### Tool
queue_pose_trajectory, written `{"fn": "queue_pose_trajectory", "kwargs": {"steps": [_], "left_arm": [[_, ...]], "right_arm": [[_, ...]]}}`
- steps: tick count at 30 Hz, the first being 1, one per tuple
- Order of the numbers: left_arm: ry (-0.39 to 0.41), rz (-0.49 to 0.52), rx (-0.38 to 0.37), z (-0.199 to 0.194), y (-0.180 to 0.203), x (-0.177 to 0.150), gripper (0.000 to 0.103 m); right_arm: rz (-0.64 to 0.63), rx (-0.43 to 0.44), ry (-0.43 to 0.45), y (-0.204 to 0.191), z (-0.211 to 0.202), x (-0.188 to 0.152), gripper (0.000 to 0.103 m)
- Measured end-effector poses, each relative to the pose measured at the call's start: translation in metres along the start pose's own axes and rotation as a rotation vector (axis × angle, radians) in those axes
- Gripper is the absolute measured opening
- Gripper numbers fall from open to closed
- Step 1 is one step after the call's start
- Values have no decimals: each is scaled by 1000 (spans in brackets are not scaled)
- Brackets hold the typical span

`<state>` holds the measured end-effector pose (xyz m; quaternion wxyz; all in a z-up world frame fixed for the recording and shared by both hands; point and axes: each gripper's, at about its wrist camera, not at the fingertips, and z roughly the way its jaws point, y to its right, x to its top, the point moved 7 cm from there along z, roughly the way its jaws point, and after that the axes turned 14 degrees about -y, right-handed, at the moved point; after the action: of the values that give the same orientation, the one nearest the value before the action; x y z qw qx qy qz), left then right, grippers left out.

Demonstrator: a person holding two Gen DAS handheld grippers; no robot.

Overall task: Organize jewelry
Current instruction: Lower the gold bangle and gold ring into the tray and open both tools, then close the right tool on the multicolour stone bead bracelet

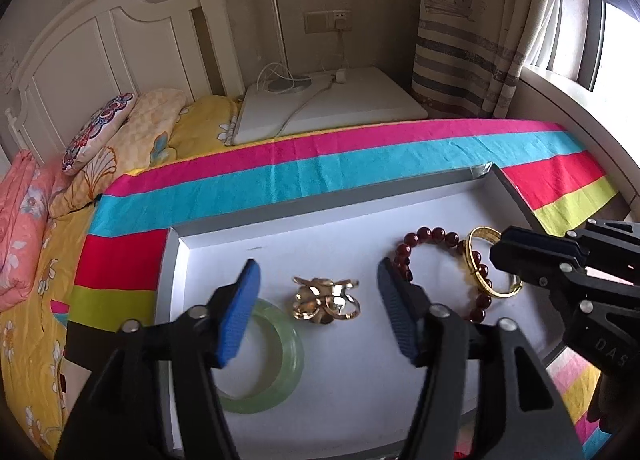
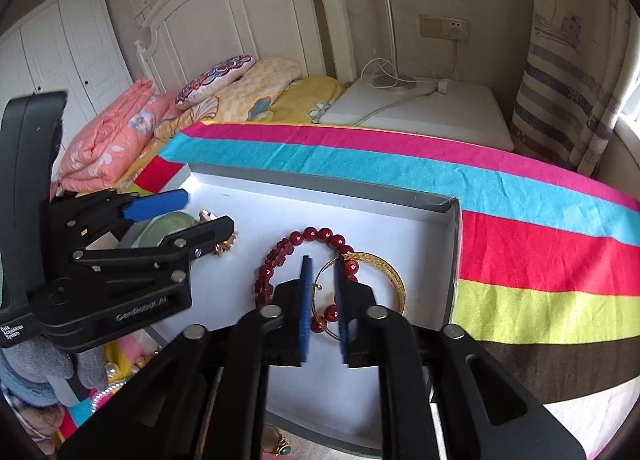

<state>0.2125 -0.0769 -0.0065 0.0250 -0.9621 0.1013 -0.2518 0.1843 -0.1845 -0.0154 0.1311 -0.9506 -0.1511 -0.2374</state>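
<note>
Fingers of the left gripper point(image 1: 318, 312) stand wide apart above the white tray point(image 1: 320, 227), clamped on nothing; the blue pad of the left-hand finger point(image 1: 238, 316) overlaps the near rim of a pale green bangle point(image 1: 280, 360), which lies flat on the tray floor. Between the two fingers, just beyond their tips, sits a cluster of gold rings point(image 1: 326, 300). Past the right-hand finger lies a dark red bead bracelet point(image 1: 424, 244), its loop partly hidden by that finger. In the right wrist view, the fingers of the right gripper point(image 2: 322, 308) are nearly together, with a narrow gap left between the pads; a thin gold wire bangle point(image 2: 320, 288) and the near beads of the bracelet show inside that gap, though contact with the pads cannot be told. A broader gold bangle point(image 2: 384, 268) lies just right of the right-hand finger, overlapping the bead bracelet. The tray rests on a striped cloth point(image 2: 520, 227) of pink, blue, red and lime bands spread over the bed. Beyond the cloth, left of the fingers, lie a folded pink quilt point(image 2: 112, 139) and a patterned cushion point(image 2: 216, 77); straight ahead stands a white nightstand point(image 2: 440, 107) carrying a lamp base and cable, with the white headboard point(image 2: 240, 11) and a striped curtain point(image 2: 560, 91) farthest back.
</note>
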Motion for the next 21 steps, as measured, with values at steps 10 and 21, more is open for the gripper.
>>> {"fn": "queue_pose_trajectory", "kwargs": {"steps": [10,21], "left_arm": [[99,-53,1,-48,-28,-9,95],[119,-140,34,-91,-76,-87,100]], "right_arm": [[-1,-1,63,0,-35,-6,48],[-50,17,74,-21,-65,-57,65]]}}
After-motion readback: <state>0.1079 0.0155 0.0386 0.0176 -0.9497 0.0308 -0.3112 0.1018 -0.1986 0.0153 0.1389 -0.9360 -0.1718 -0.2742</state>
